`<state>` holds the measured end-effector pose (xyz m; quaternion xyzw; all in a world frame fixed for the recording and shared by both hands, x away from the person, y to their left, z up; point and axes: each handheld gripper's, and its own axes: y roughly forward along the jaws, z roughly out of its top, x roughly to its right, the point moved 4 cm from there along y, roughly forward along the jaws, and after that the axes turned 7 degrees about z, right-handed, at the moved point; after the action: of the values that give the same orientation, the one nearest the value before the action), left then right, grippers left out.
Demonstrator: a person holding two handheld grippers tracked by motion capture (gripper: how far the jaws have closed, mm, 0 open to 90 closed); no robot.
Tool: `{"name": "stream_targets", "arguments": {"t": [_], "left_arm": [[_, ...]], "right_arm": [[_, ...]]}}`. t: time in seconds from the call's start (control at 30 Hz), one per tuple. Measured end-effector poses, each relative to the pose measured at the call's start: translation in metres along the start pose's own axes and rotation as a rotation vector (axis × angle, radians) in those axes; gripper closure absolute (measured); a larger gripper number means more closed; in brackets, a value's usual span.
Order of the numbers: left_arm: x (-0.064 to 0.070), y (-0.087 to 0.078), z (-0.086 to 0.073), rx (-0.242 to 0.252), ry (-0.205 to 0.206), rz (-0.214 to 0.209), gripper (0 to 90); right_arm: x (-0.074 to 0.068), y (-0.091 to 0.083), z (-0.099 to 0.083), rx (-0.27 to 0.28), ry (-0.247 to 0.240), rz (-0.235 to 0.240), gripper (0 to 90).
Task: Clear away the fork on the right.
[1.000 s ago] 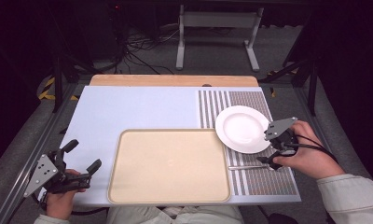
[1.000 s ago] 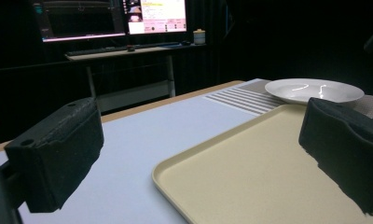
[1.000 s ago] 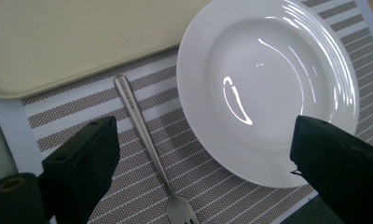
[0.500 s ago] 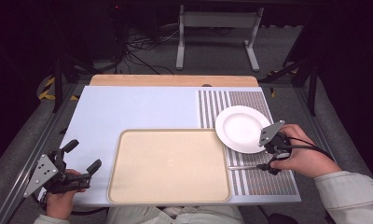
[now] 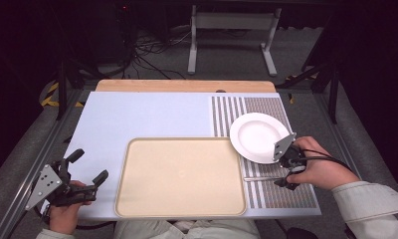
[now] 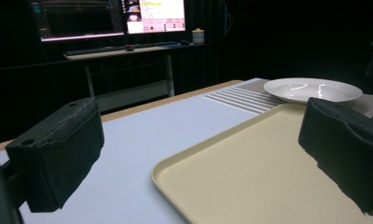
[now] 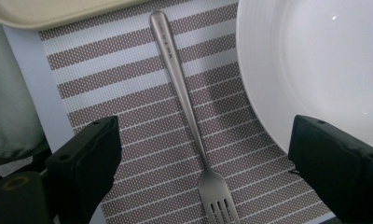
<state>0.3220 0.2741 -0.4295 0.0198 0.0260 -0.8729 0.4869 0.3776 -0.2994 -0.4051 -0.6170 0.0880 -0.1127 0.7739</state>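
A white plate (image 5: 256,137) rests on the striped placemat (image 5: 286,196) at the right. A metal fork (image 5: 259,178) lies on the mat just nearer than the plate, its handle pointing toward the beige tray (image 5: 179,177). My right gripper (image 5: 283,172) hovers open over the fork's tine end. In the right gripper view the fork (image 7: 184,93) runs between the two jaws of that gripper (image 7: 205,142), untouched, with the plate (image 7: 315,65) on one side. My left gripper (image 5: 90,165) is open at the table's near left, with the tray (image 6: 250,172) ahead of it.
A light blue mat (image 5: 147,117) covers the table, with a wooden strip (image 5: 187,85) along its far edge. Beyond the table are a desk frame (image 5: 232,35) and cables on the floor. The left gripper view has monitors (image 6: 110,16) on a far desk.
My right gripper has slid from beside the plate's rim toward the person and slightly left, coming over the fork. The left gripper has stayed still.
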Motion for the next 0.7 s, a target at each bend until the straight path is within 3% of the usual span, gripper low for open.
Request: {"name": "stream_targets", "arguments": {"t": [0.7], "left_arm": [[0.0,0.0,0.0,0.0,0.001,-0.001,0.8]], "right_arm": [[0.002,0.033,-0.014,-0.066,0.025,0.094,14.2]]}}
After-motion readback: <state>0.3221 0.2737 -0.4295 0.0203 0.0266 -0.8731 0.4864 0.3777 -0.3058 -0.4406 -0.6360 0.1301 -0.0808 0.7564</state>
